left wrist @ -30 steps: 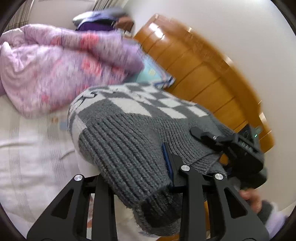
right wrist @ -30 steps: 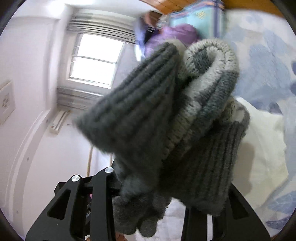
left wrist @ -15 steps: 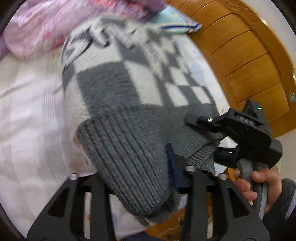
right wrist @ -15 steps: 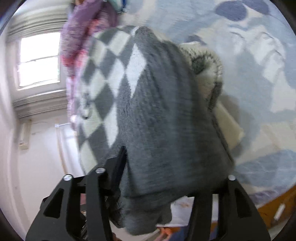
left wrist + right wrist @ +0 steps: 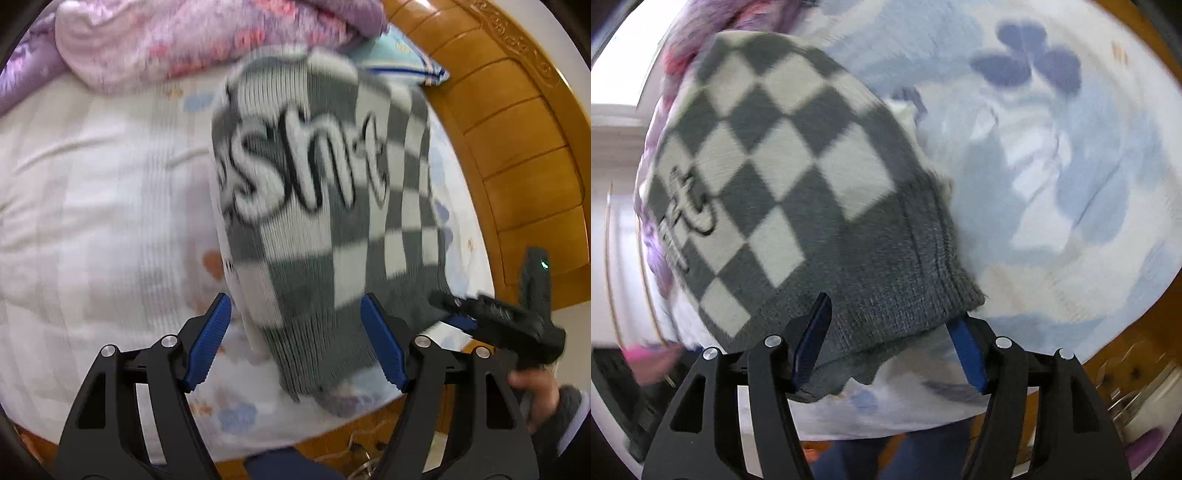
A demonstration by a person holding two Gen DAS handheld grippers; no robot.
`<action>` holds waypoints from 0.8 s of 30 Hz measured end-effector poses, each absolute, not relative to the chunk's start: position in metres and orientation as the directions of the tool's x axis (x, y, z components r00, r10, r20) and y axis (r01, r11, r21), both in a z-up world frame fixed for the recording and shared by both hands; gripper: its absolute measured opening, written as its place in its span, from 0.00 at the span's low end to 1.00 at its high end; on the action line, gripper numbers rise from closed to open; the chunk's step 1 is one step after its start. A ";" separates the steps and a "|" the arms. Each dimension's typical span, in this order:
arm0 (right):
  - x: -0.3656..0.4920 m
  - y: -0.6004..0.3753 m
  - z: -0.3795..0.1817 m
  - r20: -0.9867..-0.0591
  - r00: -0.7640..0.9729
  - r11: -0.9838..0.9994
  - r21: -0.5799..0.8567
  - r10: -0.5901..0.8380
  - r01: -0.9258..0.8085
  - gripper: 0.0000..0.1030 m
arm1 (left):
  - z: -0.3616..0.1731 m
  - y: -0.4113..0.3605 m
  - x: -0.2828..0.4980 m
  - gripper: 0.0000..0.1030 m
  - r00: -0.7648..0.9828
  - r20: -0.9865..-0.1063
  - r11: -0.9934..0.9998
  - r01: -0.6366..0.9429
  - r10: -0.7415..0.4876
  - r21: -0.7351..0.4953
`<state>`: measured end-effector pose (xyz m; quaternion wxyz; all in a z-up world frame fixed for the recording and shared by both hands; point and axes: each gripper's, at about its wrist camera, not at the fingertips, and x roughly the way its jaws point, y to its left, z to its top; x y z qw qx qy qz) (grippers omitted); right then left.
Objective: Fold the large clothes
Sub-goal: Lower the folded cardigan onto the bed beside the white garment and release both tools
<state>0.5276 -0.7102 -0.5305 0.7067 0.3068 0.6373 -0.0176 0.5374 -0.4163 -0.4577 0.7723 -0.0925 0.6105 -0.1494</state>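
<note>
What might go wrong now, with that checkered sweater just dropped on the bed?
The sweater lies close to the bed's near edge; its ribbed hem could slide off. Both the left gripper and the right gripper are open around the hem, so pulling back may snag the knit and undo the fold.

Bed: pale quilted sheet (image 5: 92,206) with small blue prints, wooden headboard (image 5: 517,155) behind.
On it: grey-and-white checked sweater (image 5: 325,206), rumpled pink-purple quilt (image 5: 207,40), light blue pillow (image 5: 402,59) by the headboard.

grey-and-white checked sweater (image 5: 332,206), pink floral quilt (image 5: 207,33), blue-flowered sheet (image 5: 1052,155).
</note>
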 end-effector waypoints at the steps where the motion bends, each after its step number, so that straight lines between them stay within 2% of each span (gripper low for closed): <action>1: 0.530 -0.706 -0.521 -0.917 0.196 0.835 0.399 0.349 0.380 0.59 | -0.453 -0.416 0.544 0.72 0.230 -0.916 0.943 0.125 -0.329 -0.308; 4: 0.524 -0.690 -0.498 -0.962 0.144 0.907 0.269 0.233 0.326 0.60 | -0.441 -0.421 0.560 0.72 0.280 -0.919 0.959 0.136 -0.279 -0.250; 6: 0.517 -0.692 -0.496 -0.982 0.092 0.919 0.184 0.162 0.348 0.66 | -0.442 -0.429 0.572 0.72 0.282 -0.922 0.961 0.158 -0.266 -0.229; 9: 0.507 -0.712 -0.499 -0.983 0.060 0.887 0.182 0.173 0.425 0.67 | -0.453 -0.445 0.597 0.72 0.261 -0.941 0.966 0.197 -0.217 -0.169; 11: 0.504 -0.720 -0.490 -0.973 0.110 0.879 0.231 0.203 0.417 0.67 | -0.471 -0.452 0.610 0.71 0.204 -0.957 0.963 0.213 -0.207 -0.163; 12: 0.509 -0.719 -0.482 -0.957 0.172 0.882 0.282 0.233 0.378 0.67 | -0.478 -0.453 0.612 0.71 0.178 -0.962 0.961 0.223 -0.205 -0.163; 17: 0.547 -0.677 -0.467 -0.928 0.251 0.923 0.328 0.275 0.203 0.67 | -0.490 -0.451 0.619 0.71 0.183 -0.959 0.962 0.205 -0.218 -0.180; 20: 0.576 -0.647 -0.483 -0.915 0.266 0.931 0.344 0.304 0.119 0.67 | -0.493 -0.454 0.621 0.72 0.182 -0.962 0.965 0.206 -0.201 -0.163; 24: 0.604 -0.635 -0.521 -0.941 0.229 0.957 0.277 0.251 0.087 0.67 | -0.498 -0.459 0.626 0.74 0.174 -0.967 0.966 0.210 -0.188 -0.150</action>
